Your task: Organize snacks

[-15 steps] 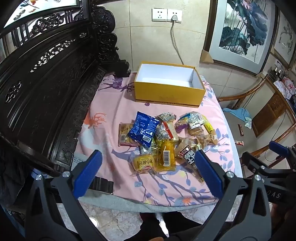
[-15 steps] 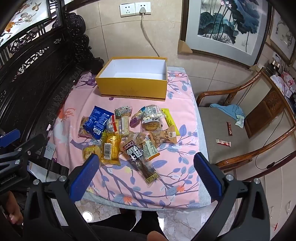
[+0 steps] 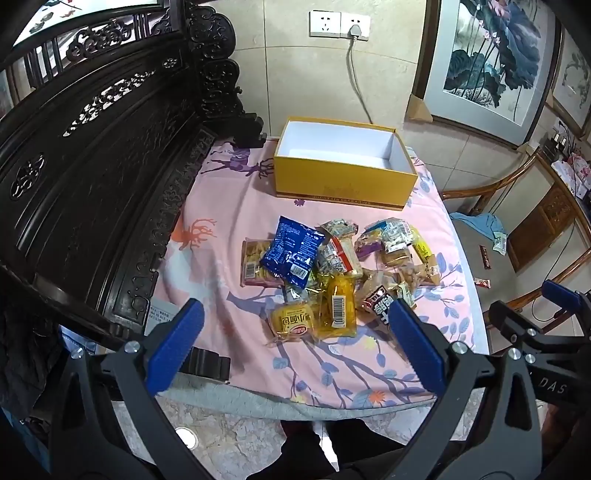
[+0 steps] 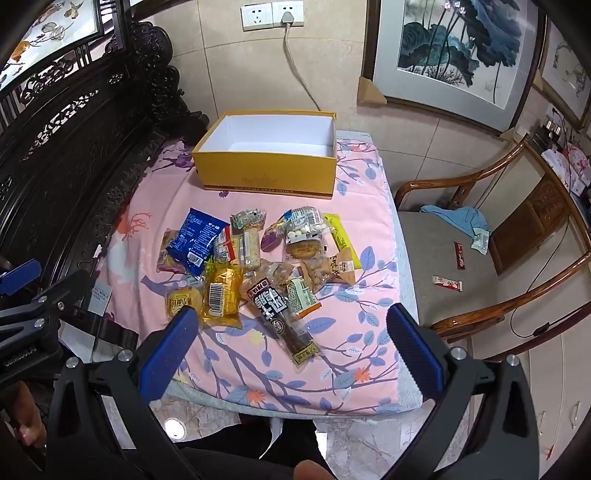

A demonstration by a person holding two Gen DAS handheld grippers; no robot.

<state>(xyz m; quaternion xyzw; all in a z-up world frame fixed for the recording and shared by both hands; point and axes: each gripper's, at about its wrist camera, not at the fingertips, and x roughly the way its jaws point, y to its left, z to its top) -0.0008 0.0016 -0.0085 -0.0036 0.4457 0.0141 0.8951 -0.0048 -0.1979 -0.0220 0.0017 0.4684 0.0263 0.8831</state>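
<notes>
A pile of several snack packets lies on a pink floral cloth [image 3: 229, 206]: a blue bag [image 3: 291, 251], a yellow packet with a barcode [image 3: 338, 306], a small yellow bun pack [image 3: 291, 319] and a long black bar [image 4: 280, 314]. An open, empty yellow box [image 3: 343, 181] stands behind the pile, also in the right wrist view [image 4: 266, 173]. My left gripper [image 3: 291, 347] is open and empty, held above the table's near edge in front of the pile. My right gripper [image 4: 291, 339] is open and empty, over the near edge right of the pile.
A dark carved wooden bench back [image 3: 92, 155] runs along the left. A wooden chair [image 4: 491, 258] on the right holds a blue cloth [image 4: 461, 218] and two small red packets [image 4: 447, 284]. A wall socket with a cable [image 3: 354, 26] is behind the box.
Both grippers have eased slightly toward the pile. Nothing on the cloth has moved.
</notes>
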